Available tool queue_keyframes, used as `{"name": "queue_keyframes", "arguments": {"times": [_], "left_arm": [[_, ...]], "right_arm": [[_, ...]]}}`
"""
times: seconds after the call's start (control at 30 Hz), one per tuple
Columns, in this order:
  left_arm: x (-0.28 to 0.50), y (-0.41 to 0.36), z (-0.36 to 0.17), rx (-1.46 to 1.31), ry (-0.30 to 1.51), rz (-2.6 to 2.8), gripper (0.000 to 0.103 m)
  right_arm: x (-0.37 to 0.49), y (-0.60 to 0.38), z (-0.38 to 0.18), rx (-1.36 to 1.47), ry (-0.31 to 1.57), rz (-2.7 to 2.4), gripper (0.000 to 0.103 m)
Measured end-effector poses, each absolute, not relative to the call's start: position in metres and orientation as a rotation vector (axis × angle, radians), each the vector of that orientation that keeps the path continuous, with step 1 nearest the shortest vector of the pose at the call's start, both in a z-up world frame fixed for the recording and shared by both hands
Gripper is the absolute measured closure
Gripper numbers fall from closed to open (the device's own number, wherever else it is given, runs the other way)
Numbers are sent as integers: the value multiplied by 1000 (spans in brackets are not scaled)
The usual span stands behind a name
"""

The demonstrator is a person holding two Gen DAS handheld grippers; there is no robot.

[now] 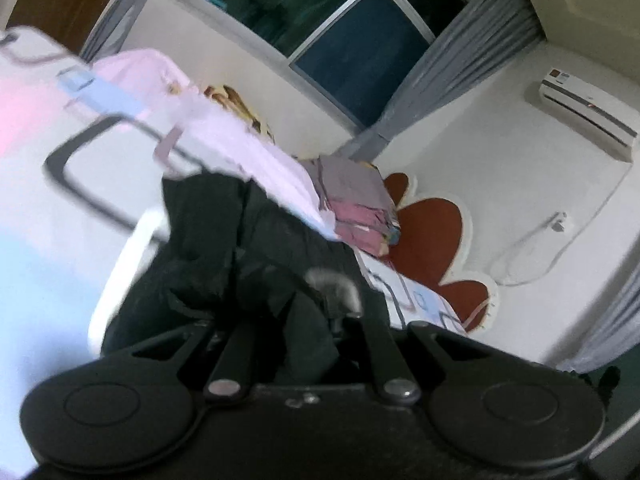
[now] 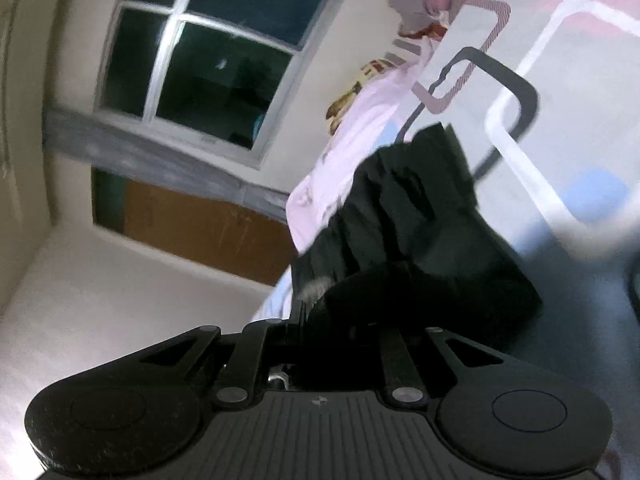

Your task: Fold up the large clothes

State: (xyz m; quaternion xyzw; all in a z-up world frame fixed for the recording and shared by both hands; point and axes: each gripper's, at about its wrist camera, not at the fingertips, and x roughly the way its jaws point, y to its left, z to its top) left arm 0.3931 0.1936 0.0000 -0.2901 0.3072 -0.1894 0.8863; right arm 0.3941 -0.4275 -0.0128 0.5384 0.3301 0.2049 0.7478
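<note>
Clearly both grippers have hold of one black garment (image 1: 248, 248), which hangs bunched and creased over a bed (image 1: 48, 208) covered in a pale sheet printed with grey, pink and blue rounded rectangles.

From the left wrist view, the left gripper (image 1: 304, 316) has its jaws drawn close together on a thick fold of the dark cloth; a fuzzy grey finger pad (image 1: 340, 284) pokes out just right of the fabric. The garment runs from the jaws toward the far left, ending against a pale pink cloth (image 1: 256, 160) lying on the bed. Beyond that cloth, to the right, sits a stack of folded clothes (image 1: 360, 204) in grey and rose tones. Far off are a dark window (image 1: 320, 20) with grey curtains, a wall air conditioner (image 1: 588, 116) at far right, and a red flower-shaped headboard (image 1: 432, 232) behind the stack.

From the right wrist view, the right gripper (image 2: 332, 312) likewise pinches the garment (image 2: 408, 232), its jaws nearly closed with cloth bulging over them and spreading up to the right across the sheet (image 2: 580, 120). The pink cloth (image 2: 360, 120) lies just left of the garment's far edge. Both views are tilted and blurred.
</note>
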Motion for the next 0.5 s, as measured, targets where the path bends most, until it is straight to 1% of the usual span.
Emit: {"name": "queue_keyframes", "arguments": {"times": [0.07,0.1,0.13,0.17,0.2,0.23,0.27,0.37,0.5], "left_arm": [[437,189,0,-598,647,-381,90],[459,189,-3,-594,658,-372,86],[482,190,-7,-598,678,-365,84],[509,194,-13,-622,695,-332,81],[527,203,-16,-654,704,-296,78],[548,208,-24,-689,720,-262,77],[563,212,-32,-726,737,-235,76],[590,224,-48,-769,754,-194,76],[590,248,-53,-797,753,-211,77]], "right_arm": [[443,-434,-24,1251,747,416,88],[469,-439,-34,1303,769,372,88],[496,-444,-45,1335,787,333,81],[516,-448,-55,1353,796,300,67],[536,-449,-67,1386,799,268,59],[555,-449,-77,1402,799,265,43],[567,-450,-82,1392,793,262,37],[586,-465,-96,1438,698,256,37],[586,-486,-73,1225,636,238,37]]}}
